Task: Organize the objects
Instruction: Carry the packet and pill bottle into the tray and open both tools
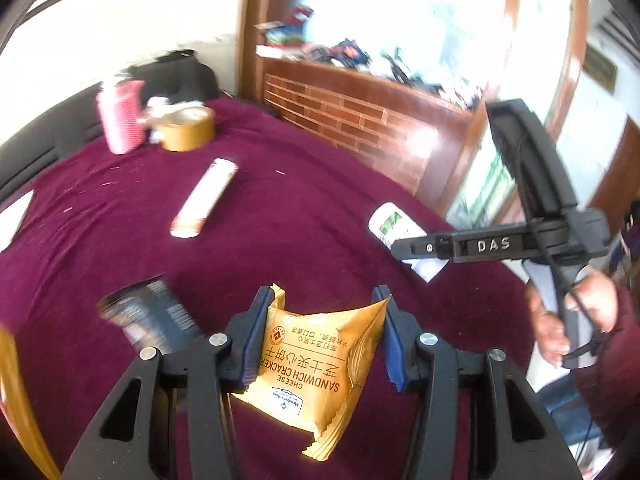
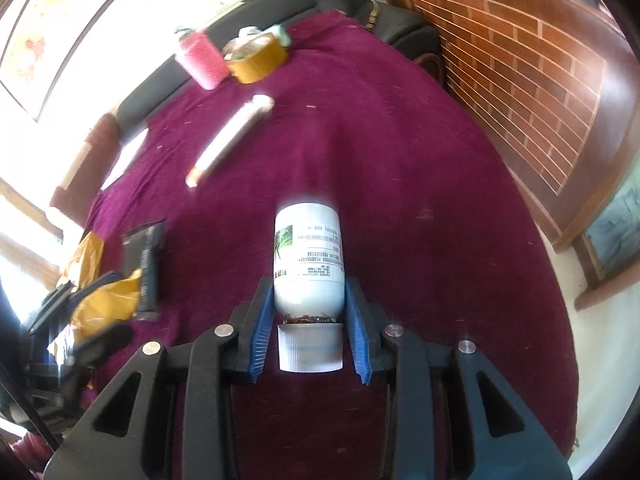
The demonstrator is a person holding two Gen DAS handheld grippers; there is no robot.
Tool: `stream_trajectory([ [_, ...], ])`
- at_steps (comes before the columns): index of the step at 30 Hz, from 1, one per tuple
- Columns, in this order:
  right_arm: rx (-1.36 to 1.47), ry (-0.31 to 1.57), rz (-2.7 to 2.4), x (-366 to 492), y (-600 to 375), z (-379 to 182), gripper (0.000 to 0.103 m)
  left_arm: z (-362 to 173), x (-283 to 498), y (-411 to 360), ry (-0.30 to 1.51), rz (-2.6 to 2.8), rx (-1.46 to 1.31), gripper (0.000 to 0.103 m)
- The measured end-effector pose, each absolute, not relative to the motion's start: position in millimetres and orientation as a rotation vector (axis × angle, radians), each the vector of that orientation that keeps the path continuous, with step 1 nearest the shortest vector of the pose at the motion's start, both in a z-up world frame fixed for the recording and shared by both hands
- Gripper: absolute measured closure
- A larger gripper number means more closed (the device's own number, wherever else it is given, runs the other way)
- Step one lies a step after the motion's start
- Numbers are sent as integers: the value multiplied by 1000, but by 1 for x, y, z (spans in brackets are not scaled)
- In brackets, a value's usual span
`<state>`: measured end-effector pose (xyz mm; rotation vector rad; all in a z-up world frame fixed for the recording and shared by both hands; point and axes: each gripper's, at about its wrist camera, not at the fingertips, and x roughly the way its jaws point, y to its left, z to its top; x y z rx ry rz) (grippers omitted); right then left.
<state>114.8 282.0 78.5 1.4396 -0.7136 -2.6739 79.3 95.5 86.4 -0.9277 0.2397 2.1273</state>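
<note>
Your left tongs [image 1: 324, 328] clamp cracker packet [image 1: 316, 364], lifted over desk [image 1: 280, 220]. Your right tongs [image 2: 308, 320] grip white bottle [image 2: 308, 260] at neck, cap toward you. Carry step, both hands loaded. Beyond bottle: long tube [image 2: 230, 140], then tape roll [image 2: 258, 58], pink cup [image 2: 200, 60]. Next: likely set both beside tape roll, 1 at a time.
</note>
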Motion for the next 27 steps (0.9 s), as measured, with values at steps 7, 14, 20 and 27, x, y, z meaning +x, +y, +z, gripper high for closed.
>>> stream_trajectory([
  [7,1374,-531,-2571,98,194,99,71,114,91,-26,35,2354,-909,59],
  [14,1334,-327,-2396,82,69,115,71,124,103,-148,-83,2629,-914,59],
  [20,1307,-206,-2230,74,-33,120,71,107,94,-230,-126,2787,-1023,59],
  [27,1339,-60,-2119,68,-137,103,71,72,49,-278,-186,2802,-1178,59],
])
